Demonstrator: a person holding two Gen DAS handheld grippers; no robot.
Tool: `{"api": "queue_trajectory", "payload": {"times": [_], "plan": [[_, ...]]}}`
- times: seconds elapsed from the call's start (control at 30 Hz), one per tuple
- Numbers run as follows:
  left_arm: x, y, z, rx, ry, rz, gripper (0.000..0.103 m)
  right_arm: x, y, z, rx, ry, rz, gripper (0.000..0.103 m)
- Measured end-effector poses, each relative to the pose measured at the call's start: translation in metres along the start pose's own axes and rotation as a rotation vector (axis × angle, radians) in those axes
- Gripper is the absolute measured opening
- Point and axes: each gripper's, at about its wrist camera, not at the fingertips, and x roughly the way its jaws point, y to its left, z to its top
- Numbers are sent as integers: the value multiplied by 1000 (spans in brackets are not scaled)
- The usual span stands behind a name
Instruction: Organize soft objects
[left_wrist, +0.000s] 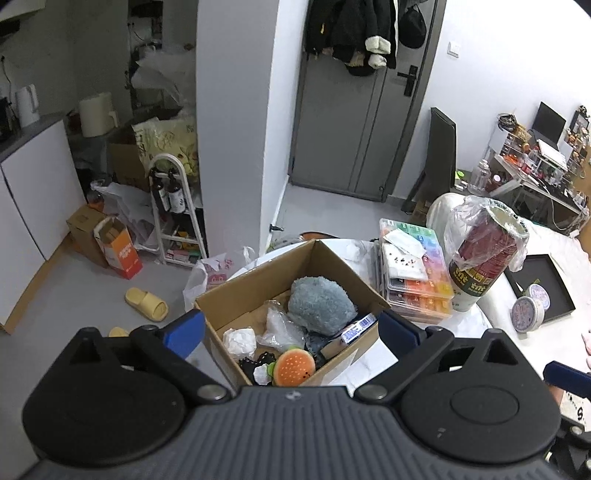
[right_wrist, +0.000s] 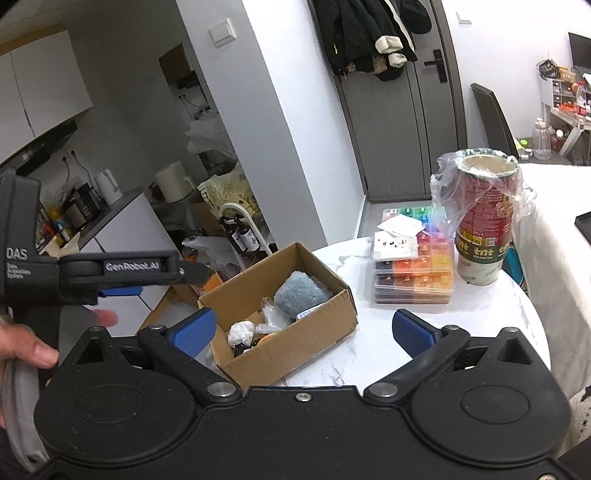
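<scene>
Soft objects: grey-blue plush (left_wrist: 320, 303), burger-shaped toy (left_wrist: 296, 369), crumpled white wad (left_wrist: 239, 341), clear plastic wrap (left_wrist: 281, 326); all lie inside the open cardboard box (left_wrist: 236, 295) at centre frame in both views.

Left gripper (left_wrist: 291, 325): jaws spread wide, nothing between them. I have it directly over the box, contents just ahead and below; my judgement is that it is the nearer tool.

Right gripper (right_wrist: 303, 328): jaws spread wide, empty; box lies ahead, slightly left of centre.

Box long axis: runs lower left to upper right in the right wrist view.

Surface: white marbled round table (right_wrist: 369, 354); stacked colourful compartment cases (right_wrist: 417, 273) and a bag-lined tube (right_wrist: 484, 221) to the right of the box.

Room: grey door (left_wrist: 351, 122) at upper centre, yellow slipper (left_wrist: 146, 303) on the floor at left.
</scene>
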Motion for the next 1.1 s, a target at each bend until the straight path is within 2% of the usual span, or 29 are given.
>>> {"api": "queue_trajectory", "payload": {"times": [0.3, 0.63, 0.93, 1.1], "plan": [[-25, -8, -6, 33, 2, 12, 100, -13, -10, -3, 52, 1, -14, 103], [-45, -11, -21, 56, -12, 16, 100, -38, -24, -8, 104, -37, -15, 103], [-61, -25, -47, 56, -37, 14, 100, -61, -31, -19, 124, -41, -10, 103], [-70, -32, -61, 100, -27, 0, 100, -70, -28, -29, 111, -29, -26, 103]]}}
